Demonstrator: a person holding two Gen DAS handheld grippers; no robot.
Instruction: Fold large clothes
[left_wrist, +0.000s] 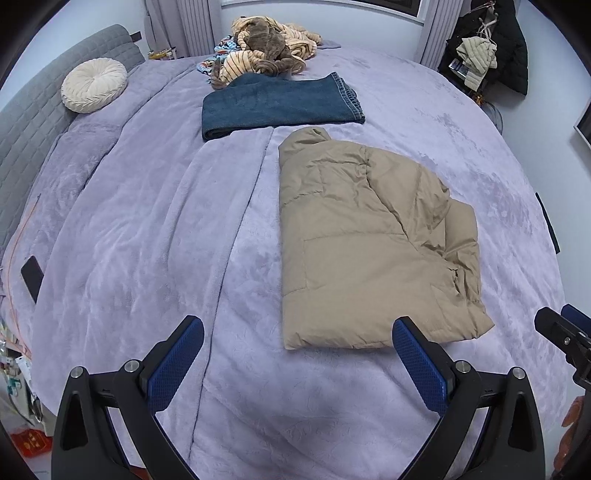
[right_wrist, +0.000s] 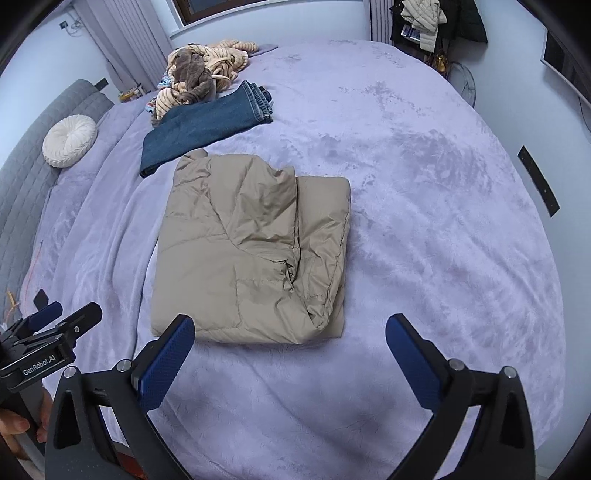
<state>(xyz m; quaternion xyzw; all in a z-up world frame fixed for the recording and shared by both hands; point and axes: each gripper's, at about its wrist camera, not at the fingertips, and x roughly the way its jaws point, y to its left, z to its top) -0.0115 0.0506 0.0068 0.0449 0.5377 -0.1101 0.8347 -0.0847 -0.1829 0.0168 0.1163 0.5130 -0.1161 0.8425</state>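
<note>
On the bed (left_wrist: 147, 221), spread with a lilac plush blanket, a tan puffer jacket (left_wrist: 365, 243) lies folded into a rough rectangle, its collar toward the far side and one sleeve laid across the top. Seen from the right wrist, the jacket (right_wrist: 251, 251) sits just beyond the jaws, with its near hem close to the left blue pad.

Both tools hang above the blanket with nothing between their pads. At the left gripper (left_wrist: 297, 354) the jaws stand wide apart, and the jacket's near corner shows just past the right pad without touching it. At the right gripper (right_wrist: 290, 354) the jaws are likewise spread wide and empty, with only bare blanket in the gap. The right gripper's black body pokes into the left view at its right edge, and the left gripper (right_wrist: 55, 321) shows at the lower left of the right view, with a hand (right_wrist: 22, 424) on its handle.

Beyond the jacket lie folded dark blue jeans (left_wrist: 280, 103), near its collar but apart from it. Further back sits a heap of striped beige fabric (left_wrist: 273, 48). A round cream cushion (left_wrist: 94, 85) leans against the grey padded headboard (left_wrist: 33, 122). A dark phone (left_wrist: 32, 277) rests near the bed's left edge. Coats hang on a rack (left_wrist: 487, 48) in the far right corner.
</note>
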